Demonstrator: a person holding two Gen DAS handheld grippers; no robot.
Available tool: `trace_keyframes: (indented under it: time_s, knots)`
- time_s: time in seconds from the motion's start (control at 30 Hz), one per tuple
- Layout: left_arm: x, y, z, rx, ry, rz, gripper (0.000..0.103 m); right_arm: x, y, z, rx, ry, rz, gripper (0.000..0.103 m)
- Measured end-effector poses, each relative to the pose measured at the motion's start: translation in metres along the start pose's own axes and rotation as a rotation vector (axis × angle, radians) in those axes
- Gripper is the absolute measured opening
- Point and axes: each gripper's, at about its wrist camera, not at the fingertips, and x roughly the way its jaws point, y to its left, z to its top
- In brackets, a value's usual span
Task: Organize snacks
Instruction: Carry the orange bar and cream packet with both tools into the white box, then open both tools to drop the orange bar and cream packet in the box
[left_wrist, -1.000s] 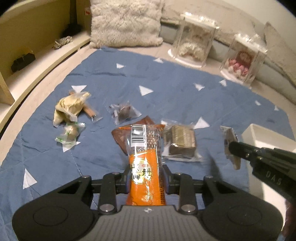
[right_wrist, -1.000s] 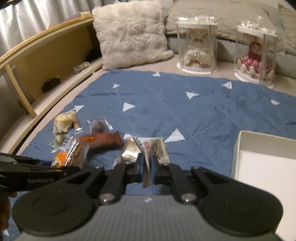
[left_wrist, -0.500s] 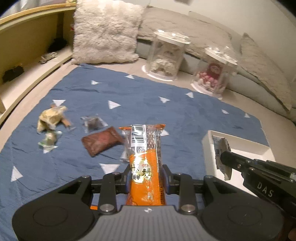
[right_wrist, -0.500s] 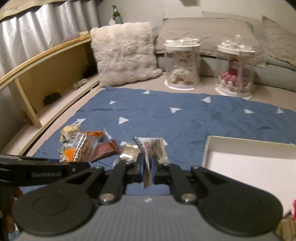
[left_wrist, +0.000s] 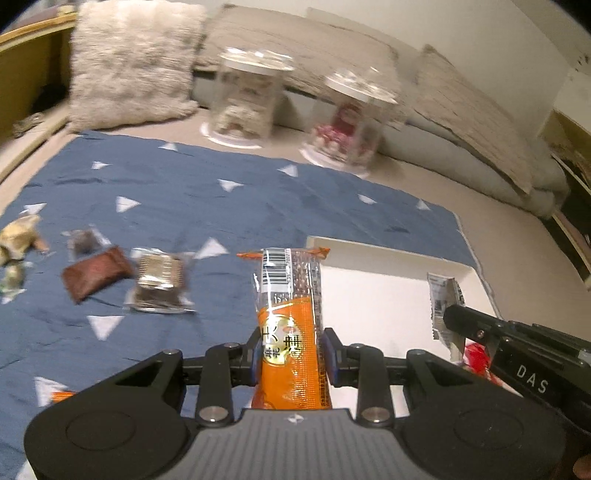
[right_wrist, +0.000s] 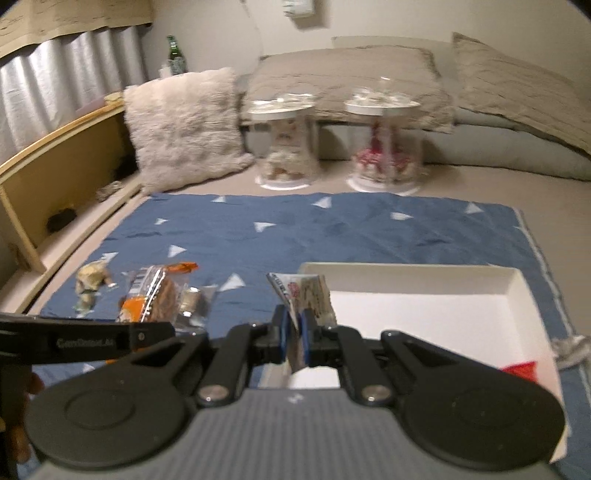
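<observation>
My left gripper (left_wrist: 289, 356) is shut on a long orange snack pack (left_wrist: 288, 317) and holds it above the near left edge of the white box (left_wrist: 388, 254). My right gripper (right_wrist: 293, 334) is shut on a small white snack packet (right_wrist: 303, 291) over the box's left rim (right_wrist: 406, 267); that packet also shows in the left wrist view (left_wrist: 441, 299). The orange pack shows in the right wrist view (right_wrist: 151, 293). A red wrapper (right_wrist: 521, 369) lies inside the box.
On the blue triangle-print blanket (left_wrist: 184, 192) lie a brown packet (left_wrist: 96, 273), a clear-wrapped brown bar (left_wrist: 159, 280), a small dark candy (left_wrist: 83, 242) and pale wrapped snacks (left_wrist: 18, 234). Two clear doll domes (left_wrist: 251, 99) and a fluffy pillow (left_wrist: 129, 66) stand behind.
Both grippers have moved right with their snacks, from over the snack pile to over the white box. The box now fills more of both views.
</observation>
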Motion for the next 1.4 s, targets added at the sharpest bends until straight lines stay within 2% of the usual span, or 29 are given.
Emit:
trace_keyframes:
  time_s: [0.2,0.53,0.77,1.1,1.17,1.2,1.3,1.4]
  knots:
    - [0.024,-0.042,-0.004,0.020,0.034,-0.072,0.034,-0.010,-0.041,-0.013,0.026,0.016,-0.071,0.010]
    - [0.075,-0.085,-0.011,0.000,0.115,-0.137,0.034,-0.005,-0.110,-0.024,0.106,0.013,-0.203,0.010]
    - [0.119,-0.100,-0.015,-0.005,0.184,-0.131,0.034,0.020,-0.146,-0.026,0.148,0.015,-0.268,0.010]
    - [0.162,-0.103,-0.022,-0.020,0.289,-0.092,0.034,0.066,-0.159,-0.023,0.141,0.073,-0.318,0.010]
    - [0.162,-0.103,-0.024,-0.022,0.298,-0.101,0.035,0.071,-0.161,-0.024,0.142,0.074,-0.337,0.014]
    - [0.162,-0.104,-0.024,-0.017,0.304,-0.107,0.035,0.073,-0.162,-0.025,0.151,0.074,-0.344,0.023]
    - [0.160,-0.106,-0.027,-0.016,0.310,-0.112,0.038,0.075,-0.168,-0.028,0.204,0.095,-0.334,0.028]
    - [0.156,-0.108,-0.025,-0.006,0.303,-0.107,0.046,0.067,-0.172,-0.029,0.257,0.098,-0.304,0.035]
